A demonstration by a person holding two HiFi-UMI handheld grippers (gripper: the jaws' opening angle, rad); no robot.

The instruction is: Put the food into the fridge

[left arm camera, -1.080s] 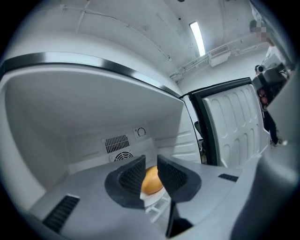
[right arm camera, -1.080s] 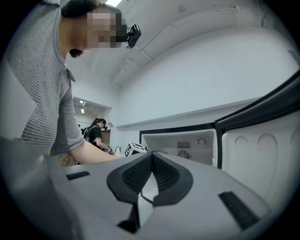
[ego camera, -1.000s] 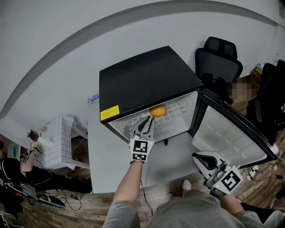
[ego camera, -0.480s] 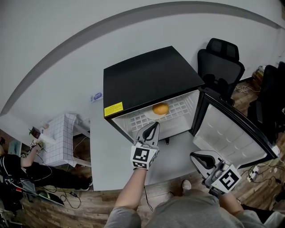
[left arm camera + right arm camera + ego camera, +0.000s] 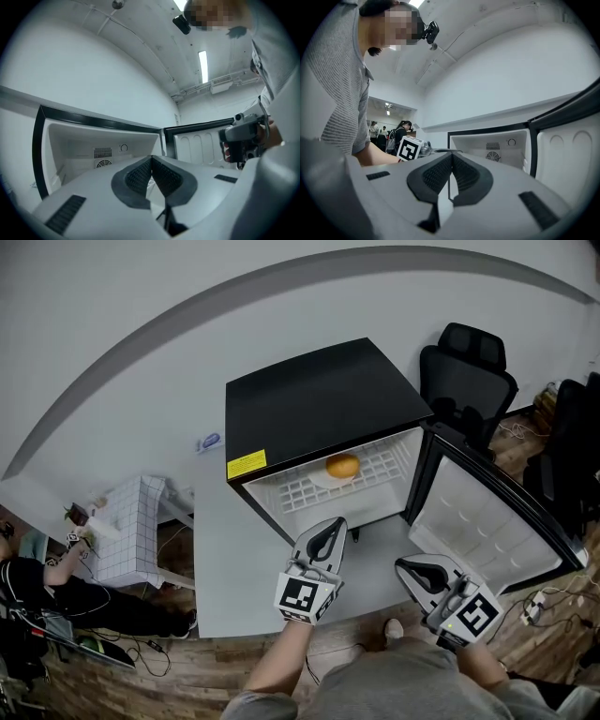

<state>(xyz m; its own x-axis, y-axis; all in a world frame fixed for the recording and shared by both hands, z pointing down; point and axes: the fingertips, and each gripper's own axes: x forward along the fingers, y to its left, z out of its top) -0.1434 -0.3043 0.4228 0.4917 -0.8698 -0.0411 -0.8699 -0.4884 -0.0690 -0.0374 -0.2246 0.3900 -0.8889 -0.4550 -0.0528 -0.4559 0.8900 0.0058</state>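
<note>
A small black fridge (image 5: 319, 404) stands open, its door (image 5: 487, 521) swung out to the right. An orange bun-like food (image 5: 342, 466) lies on a white plate on the wire shelf (image 5: 300, 491) inside. My left gripper (image 5: 335, 525) is outside the fridge, in front of its opening, shut with nothing between the pads. In the left gripper view the pads (image 5: 151, 174) meet and the fridge interior (image 5: 98, 150) lies ahead. My right gripper (image 5: 410, 567) hangs lower right near the door, shut and empty; its pads (image 5: 451, 172) touch in the right gripper view.
A black office chair (image 5: 469, 371) stands behind the open door. At the left, a white tiled table (image 5: 131, 531) and a seated person (image 5: 37, 601). The grey wall runs behind the fridge. Wooden floor with cables lies below.
My left gripper has drawn back out of the fridge toward me and closed. The orange food stays on the shelf. The right gripper has kept still.
</note>
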